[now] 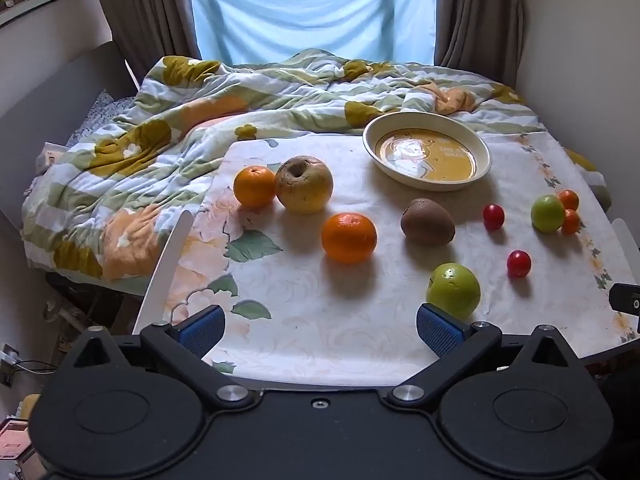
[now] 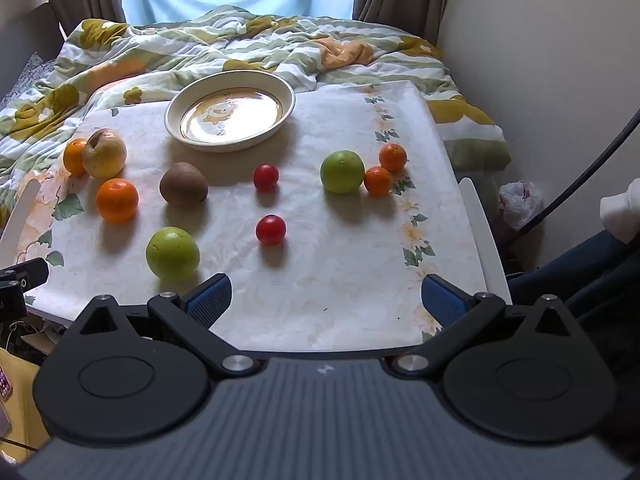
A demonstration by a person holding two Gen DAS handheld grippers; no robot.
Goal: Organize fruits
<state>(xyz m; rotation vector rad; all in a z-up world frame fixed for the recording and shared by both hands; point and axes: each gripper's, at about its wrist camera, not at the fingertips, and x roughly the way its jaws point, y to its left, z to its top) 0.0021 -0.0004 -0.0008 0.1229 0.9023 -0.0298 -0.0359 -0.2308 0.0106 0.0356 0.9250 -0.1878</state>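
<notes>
Fruit lies loose on a flowered table (image 1: 320,340) (image 2: 340,300). A yellow apple (image 1: 304,184) (image 2: 105,153) sits beside an orange (image 1: 254,186) (image 2: 74,155) at the far left. Another orange (image 1: 349,237) (image 2: 117,200), a kiwi (image 1: 428,221) (image 2: 184,189), two green fruits (image 1: 453,289) (image 2: 173,253) (image 2: 342,171), two red tomatoes (image 2: 266,177) (image 2: 271,229) and two small oranges (image 2: 393,157) (image 2: 377,181) lie about. An empty cream bowl (image 1: 480,148) (image 2: 288,96) stands at the back. My left gripper (image 1: 320,330) and right gripper (image 2: 326,300) are open and empty at the near edge.
A rumpled flowered quilt (image 1: 160,128) (image 2: 160,48) covers the bed behind the table. White chair parts (image 1: 168,264) (image 2: 480,232) flank the table. A wall (image 2: 560,60) stands close on the right, with a bag (image 2: 520,200) on the floor.
</notes>
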